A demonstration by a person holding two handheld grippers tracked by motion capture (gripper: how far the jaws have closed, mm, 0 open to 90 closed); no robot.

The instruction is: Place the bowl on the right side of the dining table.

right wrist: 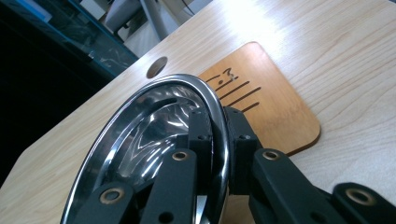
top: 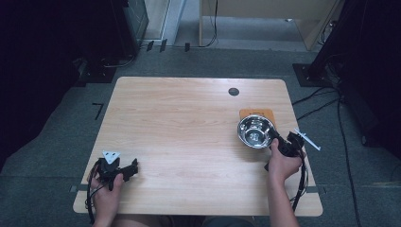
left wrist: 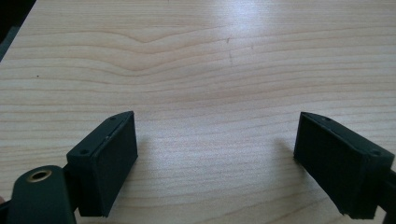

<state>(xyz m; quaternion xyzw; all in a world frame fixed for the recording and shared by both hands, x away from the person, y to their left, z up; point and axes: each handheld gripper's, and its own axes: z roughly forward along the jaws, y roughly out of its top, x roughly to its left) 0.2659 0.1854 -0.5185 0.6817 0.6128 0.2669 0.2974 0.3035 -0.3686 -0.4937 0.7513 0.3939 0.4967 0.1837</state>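
High view – right tongs (top: pixel 275 140) clamped on steel bowl (top: pixel 255 131) rim, over wooden board (top: pixel 257 113), left tongs (top: pixel 134 168) spread wide, nr table (top: pixel 189 123) edge.

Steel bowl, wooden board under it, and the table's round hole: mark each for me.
Steel bowl (top: pixel 255 132), high view, on its inner bottom.
Wooden board (right wrist: pixel 271 105), right gripper view, on its bare top face.
Round hole (top: pixel 233 91), high view, on its dark centre.

one bowl (top: pixel 255 131), one wooden board (top: pixel 257 113)
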